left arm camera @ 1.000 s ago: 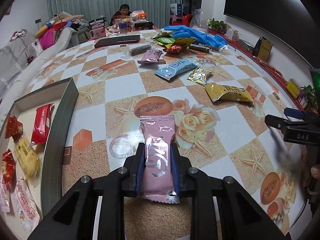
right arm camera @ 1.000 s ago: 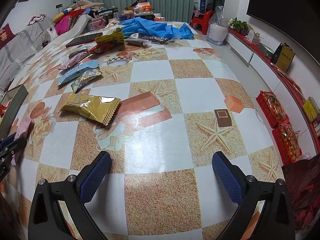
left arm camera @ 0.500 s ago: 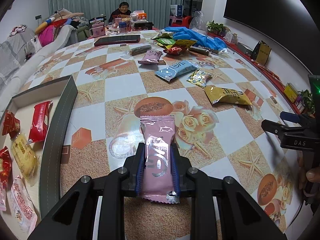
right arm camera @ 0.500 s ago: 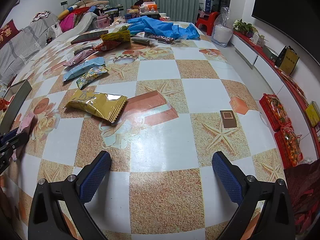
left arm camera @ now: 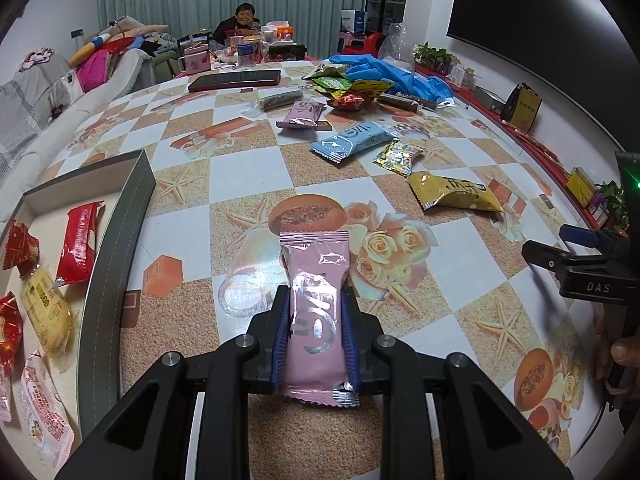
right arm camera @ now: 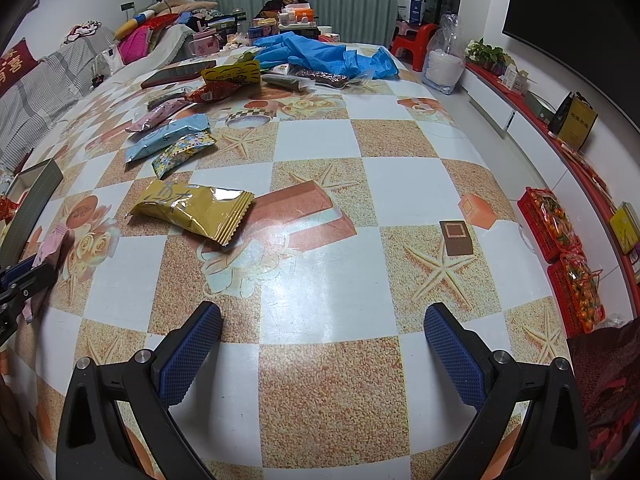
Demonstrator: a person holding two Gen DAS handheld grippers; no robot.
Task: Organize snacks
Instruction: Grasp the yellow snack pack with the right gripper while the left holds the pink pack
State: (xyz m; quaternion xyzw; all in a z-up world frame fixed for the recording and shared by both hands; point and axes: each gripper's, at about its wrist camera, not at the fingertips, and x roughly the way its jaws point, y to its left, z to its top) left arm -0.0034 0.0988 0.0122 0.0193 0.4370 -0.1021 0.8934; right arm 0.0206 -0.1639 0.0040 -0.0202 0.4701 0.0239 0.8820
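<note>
Pink packet (left arm camera: 316, 312) clamped in left tool (left arm camera: 316, 334); right tool (right arm camera: 322, 354) wide open (empty); 2 pink packets total.

Bare counter (right arm camera: 320, 280) lies open ahead of the right gripper (right arm camera: 323, 350), whose jaws stand wide apart. To its left front the yellow snack packet (right arm camera: 192, 208) lies in the way. On the left side, the grey box wall (left arm camera: 116, 240) borders the counter; blue packet (left arm camera: 352, 142) and foil packet (left arm camera: 398, 156) lie farther back.
</note>
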